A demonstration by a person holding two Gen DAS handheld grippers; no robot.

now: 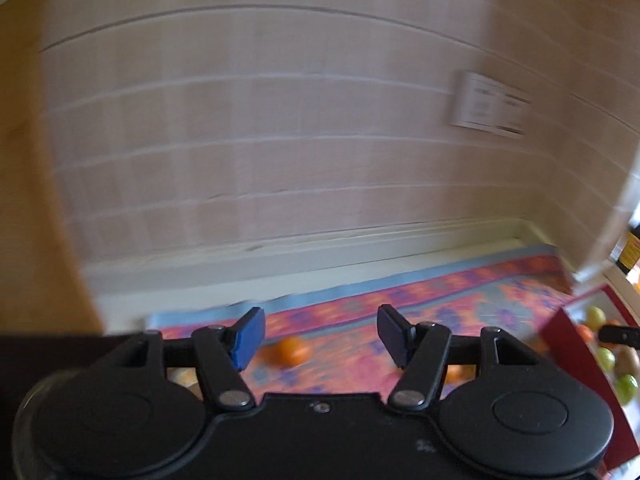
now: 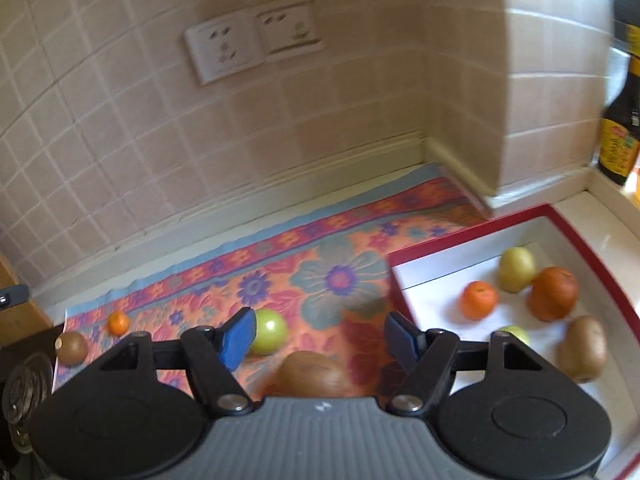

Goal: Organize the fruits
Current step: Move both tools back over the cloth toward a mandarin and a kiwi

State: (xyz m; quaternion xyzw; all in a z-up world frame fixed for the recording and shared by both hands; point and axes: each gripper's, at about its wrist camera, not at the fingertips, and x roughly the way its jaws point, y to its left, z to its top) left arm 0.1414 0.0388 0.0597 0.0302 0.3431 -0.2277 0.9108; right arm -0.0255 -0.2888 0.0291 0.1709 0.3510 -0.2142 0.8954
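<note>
Beige tiled wall [image 2: 120,128] backs a floral orange cloth [image 2: 320,248]. Left gripper [image 1: 318,336] gapes empty. Right gripper [image 2: 320,338] stands part-open and empty above a brown oval kiwi [image 2: 310,374], near the red-rimmed white tray [image 2: 472,226].

Left gripper [image 1: 318,334]: jaws apart, nothing between the blue pads [image 1: 248,338], both fingers symmetric about the body, pointing forward and down. Its view is smeared with motion blur. Right gripper [image 2: 320,338]: jaws also apart, pads [image 2: 236,338] clear of everything, nothing pinched between them, same forward-and-down tilt, picture sharper. A black part at the right edge of the left view is probably the right gripper's finger; can't confirm.
</note>
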